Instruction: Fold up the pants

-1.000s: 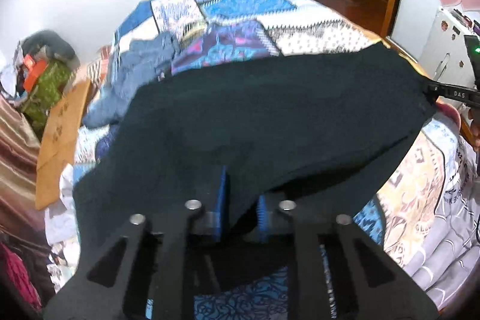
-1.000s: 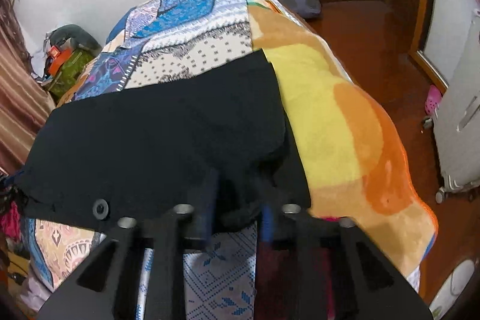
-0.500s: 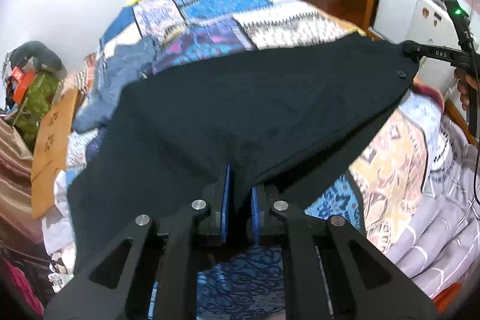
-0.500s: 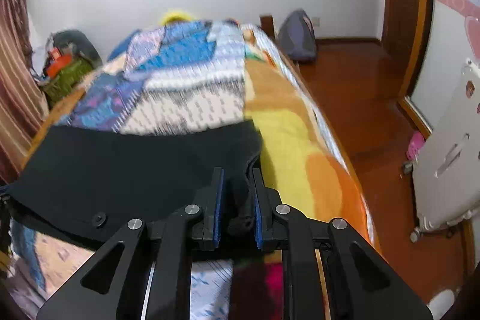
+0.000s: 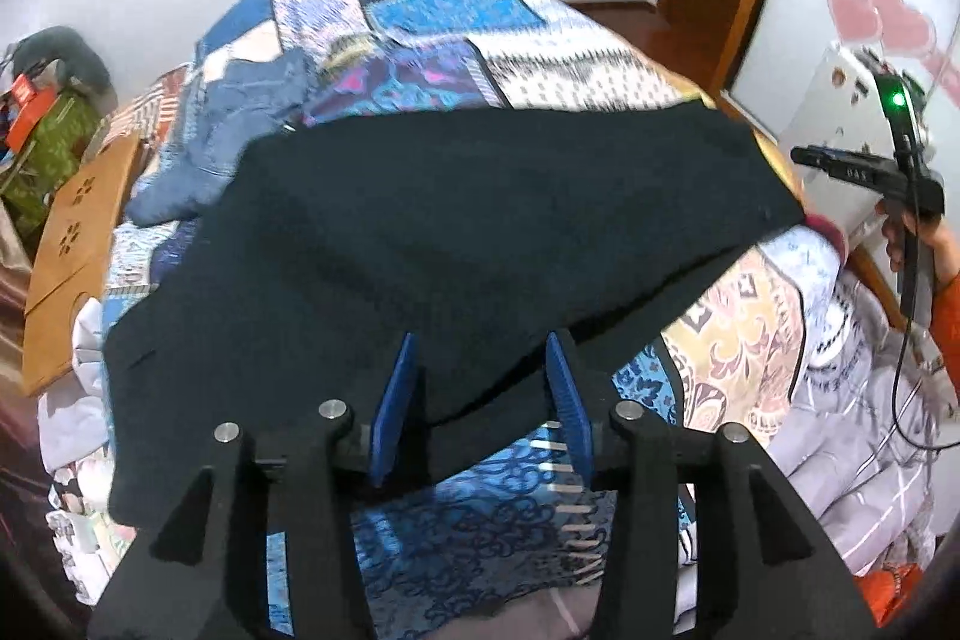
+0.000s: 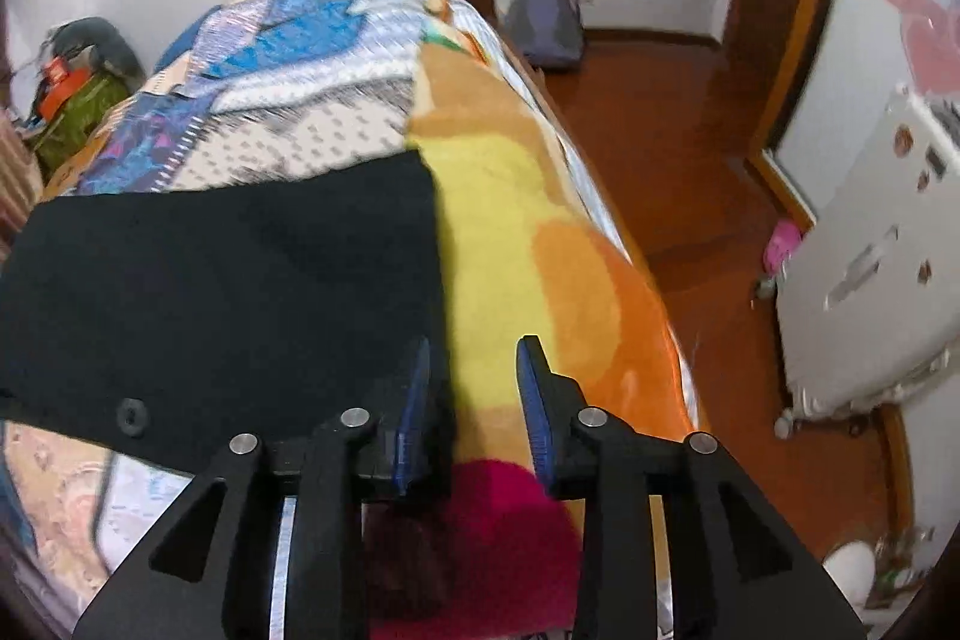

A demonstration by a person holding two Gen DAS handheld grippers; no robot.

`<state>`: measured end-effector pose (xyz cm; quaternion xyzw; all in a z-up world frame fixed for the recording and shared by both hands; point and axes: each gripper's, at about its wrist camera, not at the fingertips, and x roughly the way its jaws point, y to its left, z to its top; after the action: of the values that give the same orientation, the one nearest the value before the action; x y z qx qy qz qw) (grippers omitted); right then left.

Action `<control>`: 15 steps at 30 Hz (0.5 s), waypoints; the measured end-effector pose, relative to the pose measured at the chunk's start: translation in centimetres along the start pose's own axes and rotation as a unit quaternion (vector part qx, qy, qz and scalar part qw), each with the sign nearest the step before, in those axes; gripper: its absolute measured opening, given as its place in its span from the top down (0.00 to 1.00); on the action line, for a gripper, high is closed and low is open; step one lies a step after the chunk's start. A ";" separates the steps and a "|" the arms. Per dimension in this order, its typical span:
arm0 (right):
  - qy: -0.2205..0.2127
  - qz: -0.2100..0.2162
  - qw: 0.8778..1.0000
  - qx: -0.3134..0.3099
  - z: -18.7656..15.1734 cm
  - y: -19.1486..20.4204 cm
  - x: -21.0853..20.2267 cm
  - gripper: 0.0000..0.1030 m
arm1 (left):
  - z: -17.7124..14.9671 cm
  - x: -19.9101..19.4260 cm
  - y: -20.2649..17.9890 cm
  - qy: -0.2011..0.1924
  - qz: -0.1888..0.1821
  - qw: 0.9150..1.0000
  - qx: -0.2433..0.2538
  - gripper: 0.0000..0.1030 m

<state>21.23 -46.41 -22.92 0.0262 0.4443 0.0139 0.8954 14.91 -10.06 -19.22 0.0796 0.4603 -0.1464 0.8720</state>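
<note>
The black pants (image 5: 468, 232) lie folded across the patterned bedspread (image 5: 432, 16). My left gripper (image 5: 483, 358) is open, its blue pads on either side of the pants' near edge, not gripping it. In the right wrist view the pants (image 6: 228, 292) lie at the left with a button (image 6: 131, 413) near the front edge. My right gripper (image 6: 474, 364) is open over the yellow-orange blanket (image 6: 528, 256), its left pad beside the pants' right edge. The right gripper also shows at the right of the left wrist view (image 5: 798, 155).
A blue garment (image 5: 234, 124) lies crumpled beyond the pants. A wooden board (image 5: 78, 244) leans at the bed's left side. A white cabinet (image 6: 870, 244) and wooden floor (image 6: 672, 136) are to the right. A bag (image 6: 546, 22) stands by the far wall.
Both grippers have opened and let go of the pants, which now rest on the bed. Both grippers have drawn back a little.
</note>
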 end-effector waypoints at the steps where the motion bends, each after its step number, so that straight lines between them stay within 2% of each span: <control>1: -0.008 0.006 1.000 -0.009 0.6 0.9 -0.4 0.62 | 0.1 -0.6 0.5 -0.007 0.003 1.000 -0.006 0.52; 4: -0.032 0.028 0.998 -0.040 1.4 3.6 -1.8 0.59 | 0.4 -2.4 2.7 -0.030 0.021 0.999 -0.025 0.47; 8: -0.052 0.066 0.993 -0.087 2.9 8.5 -3.0 0.58 | 0.2 -4.2 7.1 -0.047 0.065 0.995 -0.060 0.43; 15: -0.067 0.145 0.972 -0.174 3.7 18.3 -3.5 0.49 | -3.2 -5.2 16.1 -0.037 0.128 0.983 -0.130 0.42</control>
<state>22.01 -28.42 -16.81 -0.0648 0.3654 0.2191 0.9024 14.94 6.92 -16.63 0.0186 0.4292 0.0245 0.9027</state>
